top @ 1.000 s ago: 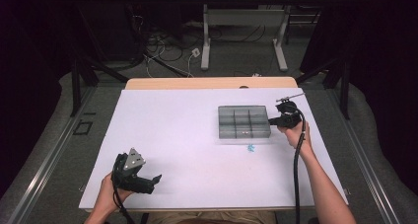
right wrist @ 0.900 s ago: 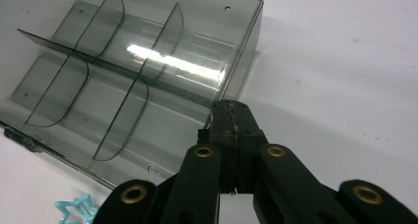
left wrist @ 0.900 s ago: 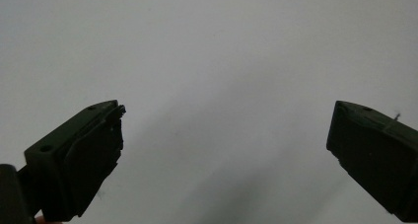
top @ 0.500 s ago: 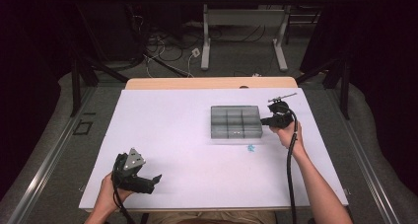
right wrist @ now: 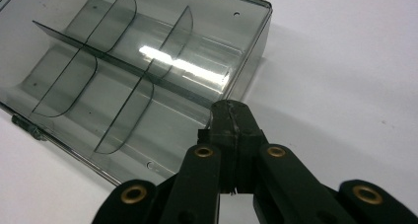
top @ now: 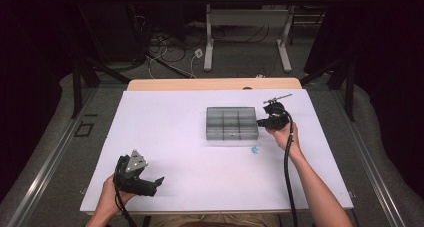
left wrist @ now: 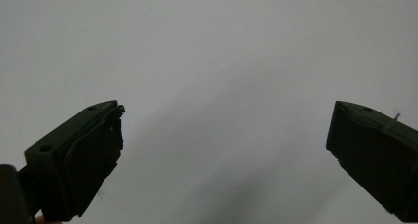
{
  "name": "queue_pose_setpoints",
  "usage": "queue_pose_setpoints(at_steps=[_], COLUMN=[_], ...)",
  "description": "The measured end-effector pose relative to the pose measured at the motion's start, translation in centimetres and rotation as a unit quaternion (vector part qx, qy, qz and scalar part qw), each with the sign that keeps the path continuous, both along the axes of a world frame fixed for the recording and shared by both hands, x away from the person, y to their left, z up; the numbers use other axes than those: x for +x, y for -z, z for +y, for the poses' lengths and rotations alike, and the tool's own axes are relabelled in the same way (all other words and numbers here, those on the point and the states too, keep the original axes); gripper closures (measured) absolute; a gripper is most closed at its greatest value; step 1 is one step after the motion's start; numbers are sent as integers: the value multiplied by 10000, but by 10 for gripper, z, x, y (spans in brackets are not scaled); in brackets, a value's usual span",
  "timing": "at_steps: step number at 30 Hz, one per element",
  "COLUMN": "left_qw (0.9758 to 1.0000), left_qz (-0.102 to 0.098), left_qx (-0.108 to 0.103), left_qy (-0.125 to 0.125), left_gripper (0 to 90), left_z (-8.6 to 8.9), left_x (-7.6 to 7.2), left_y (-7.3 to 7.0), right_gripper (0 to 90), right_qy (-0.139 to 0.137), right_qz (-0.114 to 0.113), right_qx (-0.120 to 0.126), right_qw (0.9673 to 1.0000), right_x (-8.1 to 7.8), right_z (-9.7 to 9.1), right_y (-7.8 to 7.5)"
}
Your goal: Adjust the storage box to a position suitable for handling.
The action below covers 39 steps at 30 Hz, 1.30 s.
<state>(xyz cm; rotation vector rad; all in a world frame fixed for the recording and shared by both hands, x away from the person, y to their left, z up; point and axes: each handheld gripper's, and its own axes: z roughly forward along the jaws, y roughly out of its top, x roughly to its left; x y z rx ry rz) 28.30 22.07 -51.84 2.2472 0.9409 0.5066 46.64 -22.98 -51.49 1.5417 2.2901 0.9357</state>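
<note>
Our closed right tongs (right wrist: pixel 231 116) press the right wall of the clear divided box (top: pixel 232 122), far right on the table (top: pixel 165 132); off-centre pushing may spin it. Left tongs (left wrist: pixel 224 135) gape wide, empty.

The divided box (top: pixel 232 123) lies on the table (top: pixel 170 132) toward its far right; a small scrap (top: pixel 255 150), perhaps paper, lies just before it.

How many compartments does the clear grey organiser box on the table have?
6. The organiser box has three compartments along its far side and three along its near side, split by one long divider and curved cross dividers; all look empty.
</note>
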Motion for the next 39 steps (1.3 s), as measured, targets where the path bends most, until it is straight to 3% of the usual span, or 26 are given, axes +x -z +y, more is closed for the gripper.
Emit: queue_pose_setpoints(at_steps=[11, 14, 24, 26, 34, 36, 37, 39], left_qw=[10000, 10000, 10000, 10000, 10000, 10000, 10000, 10000], left_qz=[74, 75, 57, -28, -40, -40, -41, 50], left_qx=[8, 23, -18, -66, -61, -60, -60, -19], left_qy=[46, 52, 22, -21, -10, -9, -11, 29], left_gripper=[5, 5, 5, 5, 5, 5, 5, 5], left_z=[1, 1, 0, 0, 0, 0, 0, 0], left_x=[0, 0, -1, -1, -1, -1, -1, -1], left_y=[-1, -2, -1, 0, 0, 0, 0, -1], right_gripper=[900, 900, 900, 900, 900, 900, 900, 900], right_qy=[-138, -180, -264, -279, -363, -348, -357, -364], right_qz=[-5, -22, -34, -53, -99, -92, -101, -102], right_qx=[106, 25, 129, 81, 60, 162, 55, 98], right_qw=[9998, 9998, 9996, 9996, 9993, 9992, 9993, 9992], right_x=[2, 3, 3, 3, 5, 4, 5, 5], right_z=[16, 18, 32, 34, 39, 41, 42, 43], right_y=[1, 1, 1, 1, 2, 2, 2, 2])
